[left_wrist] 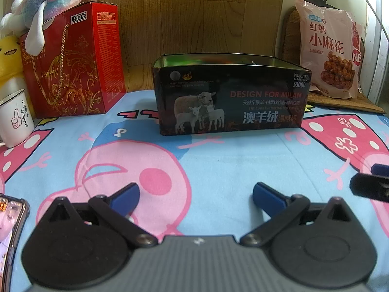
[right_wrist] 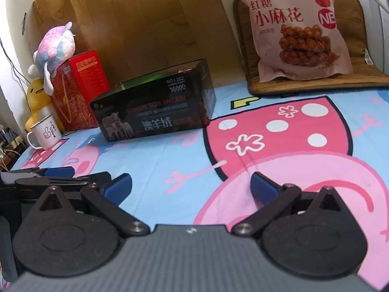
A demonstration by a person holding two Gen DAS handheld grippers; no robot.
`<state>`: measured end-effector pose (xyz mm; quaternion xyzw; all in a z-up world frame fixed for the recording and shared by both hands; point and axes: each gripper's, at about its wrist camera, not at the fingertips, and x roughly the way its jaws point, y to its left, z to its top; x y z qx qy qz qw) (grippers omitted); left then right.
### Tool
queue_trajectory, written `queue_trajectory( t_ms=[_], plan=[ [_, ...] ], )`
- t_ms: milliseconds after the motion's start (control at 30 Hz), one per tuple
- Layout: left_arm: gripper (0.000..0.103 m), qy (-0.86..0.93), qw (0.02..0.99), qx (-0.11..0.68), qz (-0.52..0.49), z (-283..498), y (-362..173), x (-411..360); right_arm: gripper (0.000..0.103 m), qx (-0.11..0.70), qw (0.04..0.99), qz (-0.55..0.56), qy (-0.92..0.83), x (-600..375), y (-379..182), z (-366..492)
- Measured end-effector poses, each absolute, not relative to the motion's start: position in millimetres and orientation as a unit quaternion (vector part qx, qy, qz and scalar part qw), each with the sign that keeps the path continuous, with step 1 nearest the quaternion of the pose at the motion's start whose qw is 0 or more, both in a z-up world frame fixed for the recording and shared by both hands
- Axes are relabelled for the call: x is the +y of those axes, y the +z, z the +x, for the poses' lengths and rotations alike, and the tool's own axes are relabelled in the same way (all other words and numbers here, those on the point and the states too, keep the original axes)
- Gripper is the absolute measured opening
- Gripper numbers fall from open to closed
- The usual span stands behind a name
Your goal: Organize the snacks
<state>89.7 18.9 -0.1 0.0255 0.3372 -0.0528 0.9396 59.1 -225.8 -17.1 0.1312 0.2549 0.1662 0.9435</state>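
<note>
Task looks barely started or near its end, can't tell which: the pink snack bag (right_wrist: 301, 31) stands upright at 1 o'clock in the right wrist view, leaning on a brown woven mat (right_wrist: 350, 56), well apart from the black tin box (left_wrist: 231, 95). Bag is glossy soft film, puffy, crimped top seam, printed with twisted fried dough; should crumple under a pinch. The tin sits at 12 o'clock in the left wrist view, lid off, rigid sheet metal, rectangular with rounded corners, sheep print on its front wall; something lies inside but it's too dim to identify. Judgement: the bag probably goes into the tin, so that's still left. Left gripper (left_wrist: 195, 194) has its blue pads spread wide with nothing between them; right gripper (right_wrist: 190, 185) likewise spread and empty, both low over the cartoon-print cloth (left_wrist: 243, 170), soft, slightly wrinkled. At 10 o'clock: red glossy cardboard gift box (left_wrist: 75, 68) with rope handle, plush toy (left_wrist: 48, 2) on top, white enamel mug (left_wrist: 14, 119) beside it.
</note>
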Motion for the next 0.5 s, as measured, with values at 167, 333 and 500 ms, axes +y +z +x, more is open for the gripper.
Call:
queue_trajectory(
  t_ms=[167,333,500],
  plan=[
    [0.103,-0.053,0.940,0.337,0.026,90,0,19,0.103,0.265,0.948,0.089,0.155,-214,-16,61],
    [0.103,-0.053,0.940,0.337,0.026,90,0,19,0.103,0.281,0.950,0.019,0.132,-195,-17,62],
    [0.103,-0.053,0.940,0.337,0.026,90,0,19,0.103,0.258,0.950,0.099,0.144,-219,-18,59]
  ],
)
